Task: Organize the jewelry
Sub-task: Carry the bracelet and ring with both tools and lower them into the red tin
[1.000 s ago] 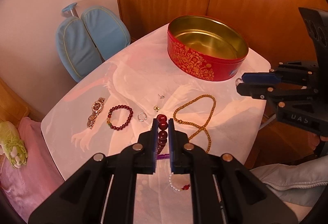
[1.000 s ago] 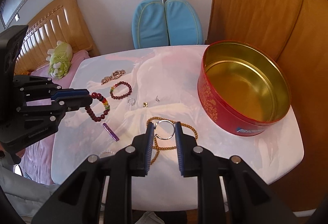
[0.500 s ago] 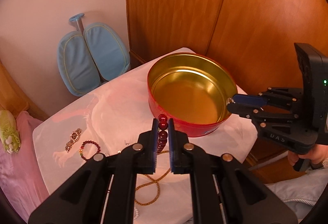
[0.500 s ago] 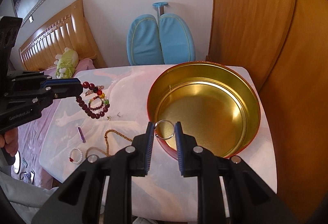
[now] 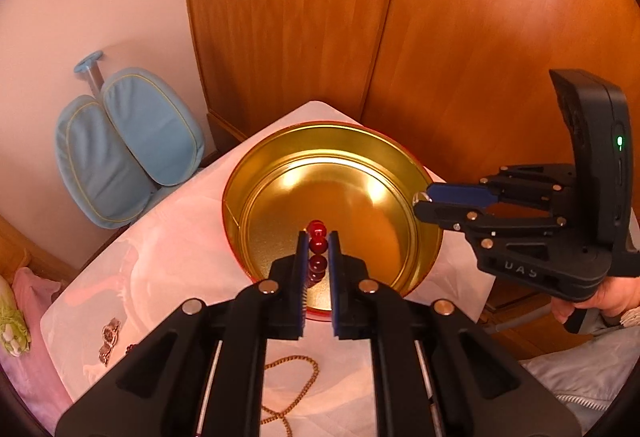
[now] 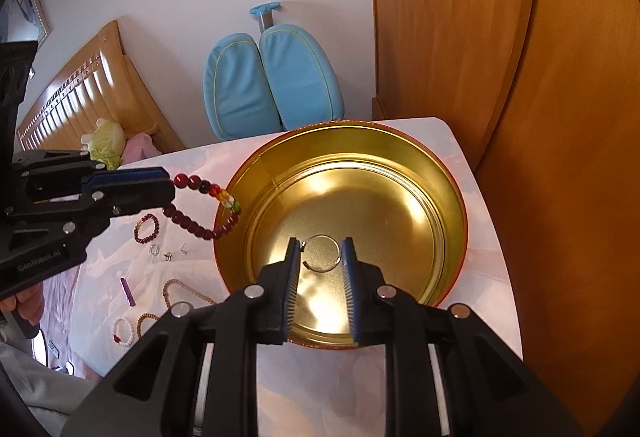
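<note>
**Left wrist view: beads and ring over the tin**

Dark red beaded bracelet (image 5: pixel 317 251) is pinched between the left gripper (image 5: pixel 317 237) fingers; thin silver ring (image 6: pixel 321 253) is pinched between the right gripper (image 6: pixel 321 249) fingers, both above the round gold-lined red tin (image 6: pixel 440 197) on the pale surface (image 6: pixel 480 277).

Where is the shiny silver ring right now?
In the right wrist view, the silver ring is pinched in the right gripper, held over the open gold tin.
</note>
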`<state>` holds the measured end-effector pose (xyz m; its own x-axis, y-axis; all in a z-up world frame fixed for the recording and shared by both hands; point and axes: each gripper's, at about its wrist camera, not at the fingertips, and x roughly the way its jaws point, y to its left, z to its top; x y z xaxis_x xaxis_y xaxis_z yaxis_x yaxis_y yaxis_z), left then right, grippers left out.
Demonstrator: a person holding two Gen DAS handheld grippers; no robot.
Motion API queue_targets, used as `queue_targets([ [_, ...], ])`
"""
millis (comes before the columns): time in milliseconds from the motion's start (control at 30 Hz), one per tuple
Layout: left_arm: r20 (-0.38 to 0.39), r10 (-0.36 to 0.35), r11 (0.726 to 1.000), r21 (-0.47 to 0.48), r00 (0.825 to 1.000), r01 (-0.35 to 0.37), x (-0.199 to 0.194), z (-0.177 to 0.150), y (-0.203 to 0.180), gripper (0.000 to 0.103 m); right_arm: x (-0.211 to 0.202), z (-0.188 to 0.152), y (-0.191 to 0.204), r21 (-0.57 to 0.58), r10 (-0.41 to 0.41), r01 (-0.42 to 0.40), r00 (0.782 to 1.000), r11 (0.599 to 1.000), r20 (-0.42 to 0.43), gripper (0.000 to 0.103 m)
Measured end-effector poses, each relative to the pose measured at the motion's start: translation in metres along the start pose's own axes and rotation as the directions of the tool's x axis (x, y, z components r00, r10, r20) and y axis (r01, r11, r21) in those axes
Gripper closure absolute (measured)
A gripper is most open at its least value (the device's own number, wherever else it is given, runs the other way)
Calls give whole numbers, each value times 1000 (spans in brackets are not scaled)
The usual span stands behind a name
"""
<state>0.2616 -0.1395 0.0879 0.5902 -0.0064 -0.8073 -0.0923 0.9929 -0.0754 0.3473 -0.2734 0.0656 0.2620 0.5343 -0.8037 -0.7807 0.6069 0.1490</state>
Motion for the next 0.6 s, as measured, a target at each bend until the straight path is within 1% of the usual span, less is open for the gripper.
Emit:
queue_targets([
  [167, -33, 4, 1000, 16, 999, -4, 29, 10, 6, 94, 26, 12, -8, 23, 7, -6, 999, 1000, -36, 80],
  [267, -47, 6, 1000, 29, 999, -5, 46, 18, 9, 93, 45, 23, -16, 62, 38, -33, 997, 998, -73, 80],
  [400, -64, -19, 999, 25, 998, 21, 69, 31, 17, 93, 69, 39, -20, 64, 35, -28, 992, 998, -122, 80],
  [500, -117, -37, 999, 15, 993, 39, 91, 38, 23, 93, 86, 49, -25, 64, 30, -20, 987, 998, -158, 80],
  [600, -174, -35, 999, 18, 984, 38, 114, 44, 28, 93, 107, 58, -31, 49, 10, 0, 980, 999, -200, 80],
])
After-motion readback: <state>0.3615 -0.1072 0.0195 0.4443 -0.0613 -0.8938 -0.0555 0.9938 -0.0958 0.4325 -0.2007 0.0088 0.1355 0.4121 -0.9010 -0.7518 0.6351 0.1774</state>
